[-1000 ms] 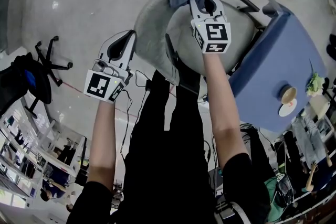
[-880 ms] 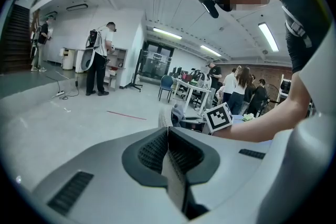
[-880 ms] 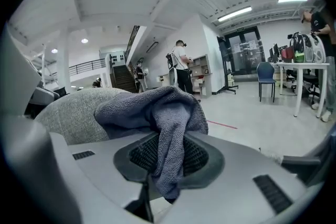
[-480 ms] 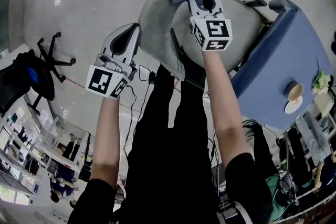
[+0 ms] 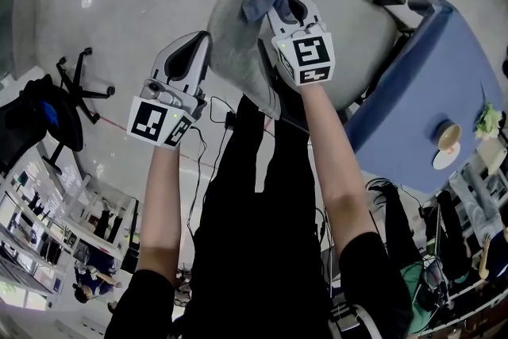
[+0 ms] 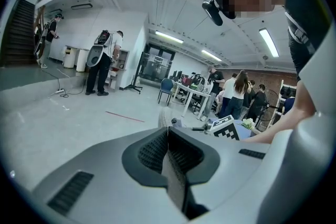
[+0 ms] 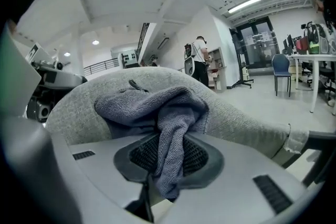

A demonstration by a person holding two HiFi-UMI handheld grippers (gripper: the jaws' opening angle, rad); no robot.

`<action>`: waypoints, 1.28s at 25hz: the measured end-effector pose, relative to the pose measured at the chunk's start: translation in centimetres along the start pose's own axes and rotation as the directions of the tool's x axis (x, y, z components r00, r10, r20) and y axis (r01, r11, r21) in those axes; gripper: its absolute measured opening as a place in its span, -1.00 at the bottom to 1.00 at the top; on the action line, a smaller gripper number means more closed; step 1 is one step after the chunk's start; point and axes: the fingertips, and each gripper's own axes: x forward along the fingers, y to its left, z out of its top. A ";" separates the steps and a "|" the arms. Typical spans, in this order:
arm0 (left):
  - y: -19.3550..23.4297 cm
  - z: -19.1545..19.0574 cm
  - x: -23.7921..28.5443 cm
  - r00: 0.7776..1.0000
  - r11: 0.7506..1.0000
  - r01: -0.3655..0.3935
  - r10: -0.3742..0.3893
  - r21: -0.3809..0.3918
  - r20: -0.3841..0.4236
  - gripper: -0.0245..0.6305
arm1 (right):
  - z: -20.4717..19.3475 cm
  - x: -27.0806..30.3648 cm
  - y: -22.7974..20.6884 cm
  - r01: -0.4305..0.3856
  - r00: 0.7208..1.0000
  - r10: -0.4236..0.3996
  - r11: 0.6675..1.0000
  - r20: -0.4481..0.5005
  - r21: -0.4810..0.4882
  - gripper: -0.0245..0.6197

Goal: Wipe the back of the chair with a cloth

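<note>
I am pinching the grey-blue cloth in my right tongs: the 2 jaws are clamping a bunched fold of it, with a short tail hanging down between the ribbed pads. The rest of the cloth is lying crumpled against the top of the grey fabric chair back, just beyond the jaw tips. In the head view my right arm is reaching forward over the curved backrest, and the cloth is sitting on its upper rim, on the side away from the pale seat. My left tongs are hanging just to the left of the backrest, on its outer side. They seem to be just clear of the fabric, though from this angle I cannot be sure they are not touching it. In the left gripper view their 2 jaws are resting together with nothing between them, pointing out across the open floor. A blue desk is standing just to the right of the chair, carrying a small cup near its far edge. A black office chair is standing well apart on the left.
</note>
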 end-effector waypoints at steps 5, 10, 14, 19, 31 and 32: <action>-0.1 -0.1 0.2 0.999 0.999 0.029 -0.028 0.024 -0.019 -0.85 | -0.7 -0.3 2.6 -0.062 0.998 0.062 0.998 -0.019 -0.018 -0.60; -0.1 -0.1 0.0 0.999 0.999 0.035 -0.034 0.017 -0.015 -0.85 | -1.5 -0.9 4.7 -0.101 0.994 0.100 0.993 -0.036 -0.056 -0.60; 0.0 -0.1 0.0 1.000 1.000 0.024 -0.024 -0.008 0.001 -0.85 | -3.3 -1.8 7.4 -0.176 0.982 0.164 0.973 -0.088 -0.148 -0.60; 0.0 -0.1 -0.1 1.000 1.000 0.024 -0.024 -0.017 0.006 -0.85 | -5.7 -3.3 10.0 -0.238 0.967 0.220 0.961 -0.127 -0.144 -0.60; -0.1 0.0 0.0 1.000 1.000 0.026 -0.026 -0.010 0.002 -0.85 | -9.7 -6.8 13.0 -0.349 0.926 0.321 0.929 -0.199 -0.126 -0.59; -0.1 0.0 0.0 1.000 1.000 0.026 -0.026 -0.010 0.001 -0.85 | -10.1 -7.1 13.2 -0.355 0.923 0.327 0.927 -0.202 -0.119 -0.59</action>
